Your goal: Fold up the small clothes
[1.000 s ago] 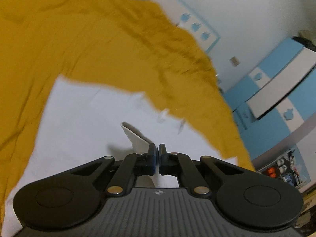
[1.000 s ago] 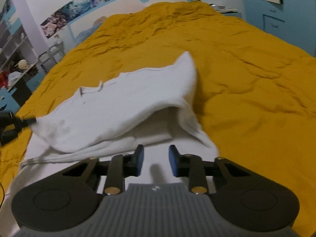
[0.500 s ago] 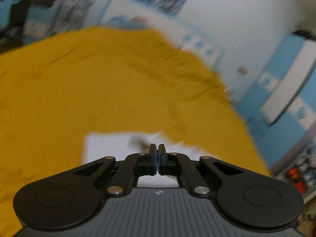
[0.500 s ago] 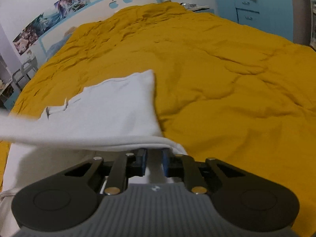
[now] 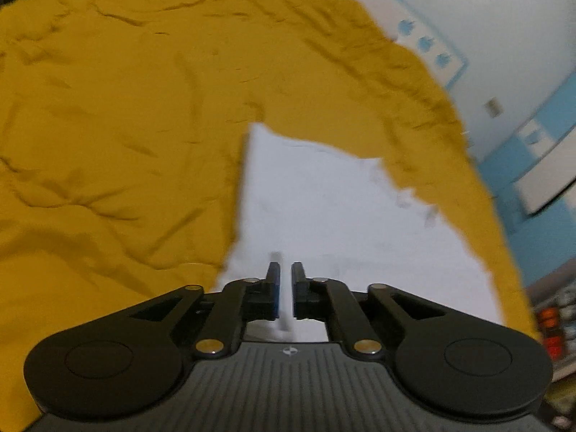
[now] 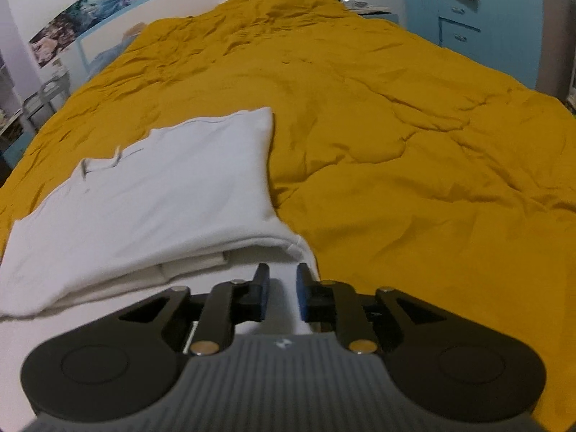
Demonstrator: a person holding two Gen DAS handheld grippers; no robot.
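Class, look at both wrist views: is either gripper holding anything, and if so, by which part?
Nothing is held. Both the left gripper and right gripper have just opened over the white garment, jaws apart.

The left claw (image 5: 285,289) tilts downward, its two black fingers nearly parallel with a narrow gap between the blue pads (image 5: 274,289). Its jaws have just been opening, and nothing is pinched between them. The right claw (image 6: 282,295) also tilts downward, with a somewhat wider gap between its pads. Its jaws have likewise just been opening, and the pads press on nothing.
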